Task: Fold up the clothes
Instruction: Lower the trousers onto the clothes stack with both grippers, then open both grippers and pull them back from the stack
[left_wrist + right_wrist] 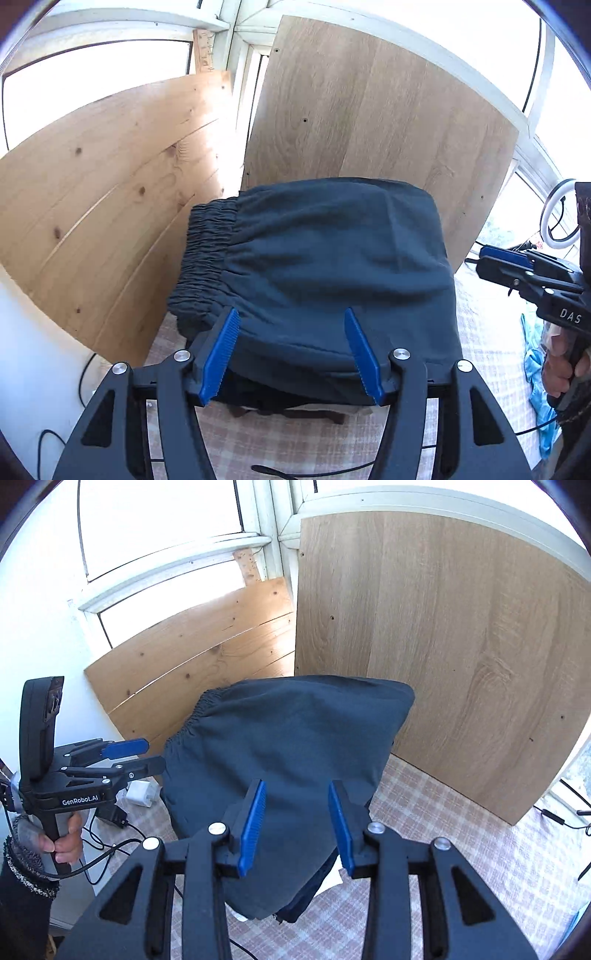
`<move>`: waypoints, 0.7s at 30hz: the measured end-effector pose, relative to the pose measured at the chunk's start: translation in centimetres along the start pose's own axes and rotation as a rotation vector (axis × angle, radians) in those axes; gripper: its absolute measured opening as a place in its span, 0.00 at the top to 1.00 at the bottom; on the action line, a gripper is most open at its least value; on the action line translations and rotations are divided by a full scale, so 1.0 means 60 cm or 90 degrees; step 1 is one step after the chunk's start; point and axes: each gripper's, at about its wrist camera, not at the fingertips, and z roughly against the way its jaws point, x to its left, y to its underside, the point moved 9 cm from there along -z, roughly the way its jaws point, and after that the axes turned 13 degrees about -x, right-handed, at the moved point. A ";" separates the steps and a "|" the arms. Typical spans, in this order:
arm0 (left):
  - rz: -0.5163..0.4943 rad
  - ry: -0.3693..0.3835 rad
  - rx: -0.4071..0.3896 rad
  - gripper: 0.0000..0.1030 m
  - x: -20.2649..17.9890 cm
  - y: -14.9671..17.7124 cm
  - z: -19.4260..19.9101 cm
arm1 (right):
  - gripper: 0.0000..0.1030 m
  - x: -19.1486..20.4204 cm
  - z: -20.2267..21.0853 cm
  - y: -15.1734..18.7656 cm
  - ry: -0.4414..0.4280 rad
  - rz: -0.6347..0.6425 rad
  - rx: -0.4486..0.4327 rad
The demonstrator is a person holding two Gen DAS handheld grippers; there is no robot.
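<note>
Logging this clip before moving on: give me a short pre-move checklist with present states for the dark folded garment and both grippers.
1. Left gripper jaws free of cloth: ok, open, nothing pinched.
2. Right gripper jaws free of cloth: ok, open, nothing pinched.
3. Dark garment folded into a compact stack: ok, elastic waistband at its left.
4. Edges aligned: not ok, layers stick out at the near edge.
5. Garment resting on checked cloth: ok.
6. Underside layers smooth: cannot tell.
</note>
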 end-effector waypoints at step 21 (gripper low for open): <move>-0.015 -0.016 0.022 0.23 0.003 0.053 0.115 | 0.52 -0.053 0.166 0.135 0.149 -0.078 0.028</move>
